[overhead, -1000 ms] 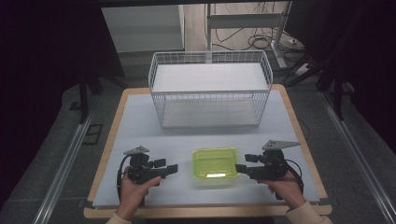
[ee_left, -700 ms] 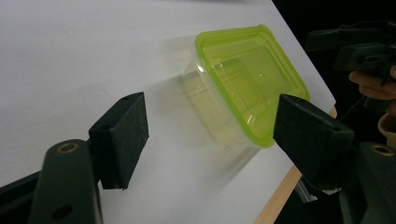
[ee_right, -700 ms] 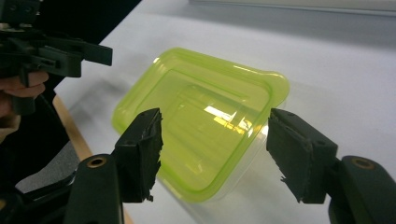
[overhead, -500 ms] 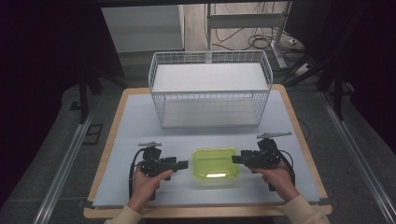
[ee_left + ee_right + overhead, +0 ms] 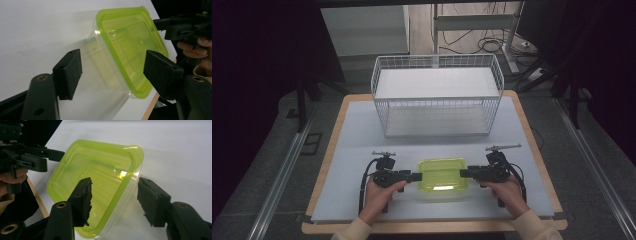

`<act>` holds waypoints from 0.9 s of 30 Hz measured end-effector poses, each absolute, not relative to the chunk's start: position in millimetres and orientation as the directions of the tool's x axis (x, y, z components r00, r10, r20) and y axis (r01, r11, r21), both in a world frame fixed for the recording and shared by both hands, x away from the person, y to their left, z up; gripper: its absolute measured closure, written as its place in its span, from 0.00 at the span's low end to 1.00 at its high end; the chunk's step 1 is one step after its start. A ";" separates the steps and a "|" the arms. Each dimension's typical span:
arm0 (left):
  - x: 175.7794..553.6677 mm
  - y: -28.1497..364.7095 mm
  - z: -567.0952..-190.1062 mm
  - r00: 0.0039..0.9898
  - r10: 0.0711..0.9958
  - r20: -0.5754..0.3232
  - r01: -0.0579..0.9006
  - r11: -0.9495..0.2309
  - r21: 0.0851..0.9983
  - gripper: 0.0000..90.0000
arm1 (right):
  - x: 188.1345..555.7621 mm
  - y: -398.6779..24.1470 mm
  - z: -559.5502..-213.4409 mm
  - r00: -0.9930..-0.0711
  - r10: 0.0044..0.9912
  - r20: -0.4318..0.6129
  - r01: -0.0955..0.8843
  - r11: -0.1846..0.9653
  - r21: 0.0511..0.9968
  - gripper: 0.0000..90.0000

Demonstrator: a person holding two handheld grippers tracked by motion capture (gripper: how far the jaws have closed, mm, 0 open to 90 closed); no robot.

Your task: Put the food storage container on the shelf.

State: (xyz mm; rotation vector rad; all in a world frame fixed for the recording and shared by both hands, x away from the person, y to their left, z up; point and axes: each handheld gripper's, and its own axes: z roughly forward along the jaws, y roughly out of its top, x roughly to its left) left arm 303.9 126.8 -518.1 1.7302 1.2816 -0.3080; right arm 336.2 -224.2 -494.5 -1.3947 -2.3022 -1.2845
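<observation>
A: Both my grippers have moved in on the green-lidded container [image 5: 442,176]. Left gripper [image 5: 415,176] and right gripper [image 5: 466,173] have just been closing, jaws straddling its ends, not yet pressing.

B: Position?

A: Near table edge, wire basket [image 5: 437,95] beyond. Uneven squeeze could tilt or pop it.

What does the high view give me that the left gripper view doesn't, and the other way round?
High view alone: the white wire basket standing beyond the container, and the whole table. Left gripper view alone: a close look at the left gripper, whose jaws have just been closing, its pads astride the container's near end and not yet pressing. Both share the clear container with its green lid and the right gripper at its far end.
</observation>
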 end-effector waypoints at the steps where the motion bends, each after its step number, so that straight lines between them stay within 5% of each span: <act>1: 303.9 126.8 -518.1 0.424 0.618 -0.662 0.852 -0.024 0.524 0.36 | 336.2 -224.2 -494.5 -0.553 0.649 0.523 0.786 0.197 0.587 0.52; 9: 305.7 125.5 -520.9 0.410 0.602 -0.685 0.862 -0.012 0.506 0.42 | 339.4 -229.9 -500.0 -0.521 0.639 0.566 0.815 0.175 0.553 0.59; 14: 306.5 124.1 -525.1 0.402 0.590 -0.700 0.874 -0.019 0.486 0.52 | 341.9 -232.1 -506.1 -0.492 0.609 0.622 0.843 0.156 0.515 0.69; 20: 305.3 118.6 -526.7 0.401 0.589 -0.701 0.879 -0.032 0.476 0.75 | 341.2 -229.5 -509.3 -0.483 0.611 0.627 0.853 0.166 0.495 0.78; 27: 302.3 120.6 -523.2 0.412 0.590 -0.695 0.869 -0.025 0.494 0.83 | 338.9 -231.1 -506.3 -0.471 0.602 0.645 0.859 0.146 0.491 0.84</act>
